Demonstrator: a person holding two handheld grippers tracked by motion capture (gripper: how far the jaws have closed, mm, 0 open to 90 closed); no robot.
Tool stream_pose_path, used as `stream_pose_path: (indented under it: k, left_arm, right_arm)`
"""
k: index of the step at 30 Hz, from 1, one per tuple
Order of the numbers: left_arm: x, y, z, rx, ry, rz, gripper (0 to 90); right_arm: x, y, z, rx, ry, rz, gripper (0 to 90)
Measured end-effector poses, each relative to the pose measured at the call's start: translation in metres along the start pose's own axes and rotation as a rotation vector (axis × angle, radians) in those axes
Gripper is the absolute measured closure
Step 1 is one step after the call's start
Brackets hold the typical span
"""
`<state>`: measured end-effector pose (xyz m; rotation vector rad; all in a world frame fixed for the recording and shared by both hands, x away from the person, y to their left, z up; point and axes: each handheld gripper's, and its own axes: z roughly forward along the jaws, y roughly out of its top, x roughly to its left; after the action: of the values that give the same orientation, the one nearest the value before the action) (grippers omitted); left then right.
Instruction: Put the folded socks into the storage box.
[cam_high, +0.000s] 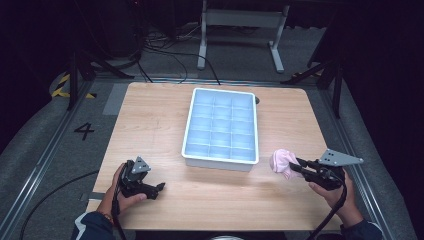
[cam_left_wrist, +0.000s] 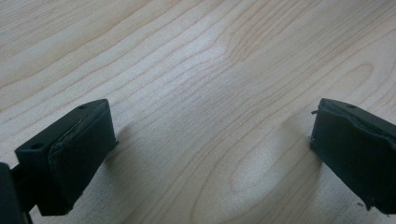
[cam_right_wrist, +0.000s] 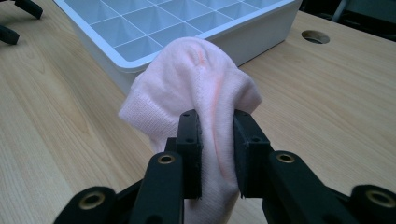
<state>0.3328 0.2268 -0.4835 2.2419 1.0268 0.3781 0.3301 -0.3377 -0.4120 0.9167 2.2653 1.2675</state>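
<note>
A pale pink sock, bunched into a soft lump, is pinched between the black pads of my right gripper, which is shut on it. In the high view the sock hangs just off the wood at the table's right front, with the right gripper behind it. A white tray with a grid of compartments stands at the table's centre, just left of the sock. My left gripper rests low over bare wood, open, nothing between its jaws; in the high view it sits at the front left.
The tray's near corner lies right behind the sock in the right gripper view. A round hole is cut in the tabletop beyond it. Bare wood stretches between the two hands.
</note>
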Motion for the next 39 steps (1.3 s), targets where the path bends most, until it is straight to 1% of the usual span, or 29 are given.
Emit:
stream_pose_path:
  k: [3, 5, 9, 14, 16, 21, 24, 29, 36, 39]
  left_arm:
    - [0.0, 0.0, 0.0, 0.0, 0.0, 0.0, 0.2]
    - [0.0, 0.0, 0.0, 0.0, 0.0, 0.0, 0.2]
    - [0.0, 0.0, 0.0, 0.0, 0.0, 0.0, 0.2]
    - [0.0, 0.0, 0.0, 0.0, 0.0, 0.0, 0.2]
    - [0.0, 0.0, 0.0, 0.0, 0.0, 0.0, 0.2]
    - [0.0, 0.0, 0.0, 0.0, 0.0, 0.0, 0.2]
    - [0.0, 0.0, 0.0, 0.0, 0.0, 0.0, 0.2]
    - [0.0, 0.0, 0.0, 0.0, -0.003, 0.004, 0.2]
    - [0.001, 0.0, 0.0, -0.001, -0.004, 0.006, 0.2]
    - [0.001, 0.0, 0.0, 0.0, -0.003, 0.005, 0.2]
  right_arm:
    - [-0.004, 0.006, -0.003, -0.02, -0.006, 0.002, 75.2]
    - [-0.005, 0.01, -0.003, -0.03, -0.009, -0.007, 75.2]
    - [-0.007, 0.015, -0.002, -0.04, -0.011, -0.014, 75.2]
    - [-0.009, 0.021, 0.001, -0.046, -0.006, -0.01, 75.1]
    - [-0.01, 0.027, 0.004, -0.046, -0.008, -0.025, 75.1]
    - [-0.01, 0.039, 0.007, -0.053, -0.012, -0.043, 75.2]
    - [-0.011, 0.048, 0.011, -0.064, -0.009, -0.047, 75.1]
    - [-0.008, 0.062, 0.023, -0.064, -0.004, -0.062, 75.2]
    - [-0.002, 0.076, 0.037, -0.066, 0.002, -0.097, 75.2]
    - [-0.001, 0.08, 0.041, -0.067, 0.004, -0.1, 75.2]
